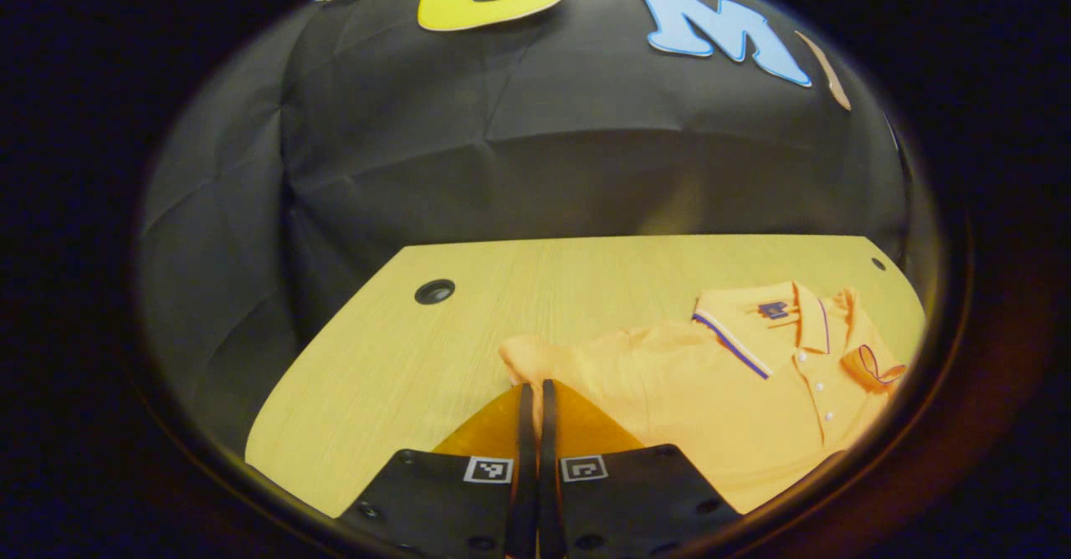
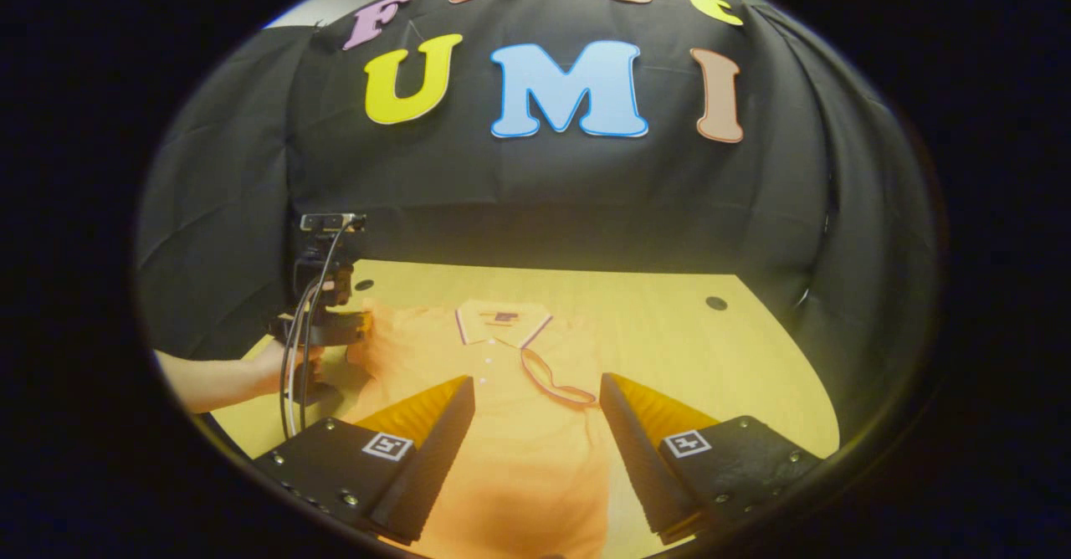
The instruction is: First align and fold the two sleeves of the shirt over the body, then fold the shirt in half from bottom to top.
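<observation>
An orange polo shirt (image 1: 669, 383) lies collar-up on the wooden table (image 1: 376, 358). One sleeve's striped cuff (image 1: 874, 366) rests folded over the chest. My left gripper (image 1: 535, 387) is shut, its tips pinching the edge of the other sleeve (image 1: 527, 354) at the shirt's outer side. In the right gripper view that gripper (image 2: 356, 325) sits at the shirt's left sleeve, held by a hand (image 2: 268, 371). My right gripper (image 2: 535, 396) hangs open above the shirt's (image 2: 519, 458) lower body, with the folded cuff (image 2: 552, 383) just beyond its fingers.
The table (image 2: 753, 375) has a round cable hole (image 1: 434, 291) at a far corner and another hole (image 2: 715, 302) on the opposite side. Black cloth walls close in behind and beside the table. A cable (image 2: 293, 358) trails from the left gripper.
</observation>
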The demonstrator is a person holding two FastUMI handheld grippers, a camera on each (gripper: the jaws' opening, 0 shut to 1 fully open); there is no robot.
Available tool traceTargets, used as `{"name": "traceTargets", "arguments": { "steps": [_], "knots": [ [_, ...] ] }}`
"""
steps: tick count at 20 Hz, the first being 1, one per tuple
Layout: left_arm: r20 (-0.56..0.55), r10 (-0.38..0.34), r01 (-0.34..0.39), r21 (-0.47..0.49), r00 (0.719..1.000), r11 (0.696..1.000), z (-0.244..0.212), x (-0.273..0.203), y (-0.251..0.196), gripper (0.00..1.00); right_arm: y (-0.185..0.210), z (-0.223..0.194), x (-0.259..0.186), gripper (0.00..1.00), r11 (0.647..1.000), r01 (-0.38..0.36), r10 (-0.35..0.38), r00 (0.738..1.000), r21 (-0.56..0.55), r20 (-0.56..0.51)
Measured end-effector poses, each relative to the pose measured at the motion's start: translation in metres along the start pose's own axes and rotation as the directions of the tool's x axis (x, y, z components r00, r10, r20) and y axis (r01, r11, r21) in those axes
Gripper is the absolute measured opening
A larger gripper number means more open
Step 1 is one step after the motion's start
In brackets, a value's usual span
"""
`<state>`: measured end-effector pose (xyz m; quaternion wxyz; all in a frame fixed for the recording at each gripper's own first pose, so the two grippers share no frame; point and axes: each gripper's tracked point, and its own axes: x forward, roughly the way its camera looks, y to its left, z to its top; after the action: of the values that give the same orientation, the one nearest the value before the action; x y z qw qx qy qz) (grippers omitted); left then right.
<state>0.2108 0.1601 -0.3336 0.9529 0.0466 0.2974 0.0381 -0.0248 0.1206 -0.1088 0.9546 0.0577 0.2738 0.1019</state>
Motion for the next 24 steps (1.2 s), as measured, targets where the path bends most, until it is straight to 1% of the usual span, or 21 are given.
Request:
{"name": "traceTargets", "arguments": {
  "steps": [1,5,7,9,12,16,18,19,20,21,22,24],
  "knots": [
    [0.008,-0.01,0.01,0.012,1.0,1.0,0.006,-0.004,-0.007,0.07,0.001,-0.001,0.0,0.93,1.0,-0.004,0.004,1.0,0.0,-0.001],
    [0.027,-0.042,0.04,0.074,0.999,0.996,0.017,-0.011,-0.04,0.07,0.0,-0.002,-0.002,0.92,1.0,-0.013,0.013,1.0,0.002,0.005],
    [0.02,-0.062,0.059,0.106,0.998,0.993,0.015,-0.013,-0.058,0.07,-0.002,-0.003,-0.004,0.93,1.0,-0.014,0.014,1.0,0.005,0.006],
    [0.002,-0.087,0.086,0.122,0.996,0.989,0.009,-0.012,-0.077,0.06,-0.007,-0.005,-0.007,0.92,1.0,-0.005,0.005,1.0,0.015,0.002],
    [-0.032,-0.115,0.119,0.136,0.993,0.984,-0.003,-0.008,-0.096,0.06,-0.013,-0.012,-0.011,0.93,0.999,0.02,-0.02,1.0,0.035,-0.012],
    [-0.067,-0.164,0.172,0.141,0.984,0.975,-0.013,-0.005,-0.115,0.11,-0.015,-0.024,-0.015,0.93,0.995,0.07,-0.068,0.997,0.072,-0.034],
    [-0.073,-0.191,0.199,0.134,0.979,0.971,-0.015,-0.005,-0.12,0.11,-0.014,-0.03,-0.015,0.92,0.993,0.084,-0.081,0.996,0.087,-0.037],
    [-0.081,-0.207,0.216,0.123,0.975,0.969,-0.017,-0.008,-0.123,0.14,-0.013,-0.033,-0.015,0.92,0.992,0.087,-0.084,0.996,0.091,-0.042],
    [-0.083,-0.223,0.231,0.11,0.971,0.967,-0.018,-0.011,-0.126,0.27,-0.013,-0.034,-0.016,0.92,0.992,0.085,-0.081,0.996,0.096,-0.044],
    [-0.084,-0.244,0.251,0.095,0.966,0.963,-0.017,-0.015,-0.131,0.33,-0.012,-0.035,-0.018,0.92,0.992,0.081,-0.077,0.996,0.097,-0.041],
    [-0.078,-0.249,0.256,0.095,0.965,0.962,-0.017,-0.019,-0.132,0.41,-0.013,-0.035,-0.02,0.92,0.993,0.079,-0.076,0.996,0.093,-0.038],
    [-0.058,-0.259,0.263,0.096,0.964,0.96,-0.013,-0.029,-0.135,0.63,-0.015,-0.039,-0.025,0.92,0.994,0.073,-0.07,0.997,0.08,-0.035]
  ]
}}
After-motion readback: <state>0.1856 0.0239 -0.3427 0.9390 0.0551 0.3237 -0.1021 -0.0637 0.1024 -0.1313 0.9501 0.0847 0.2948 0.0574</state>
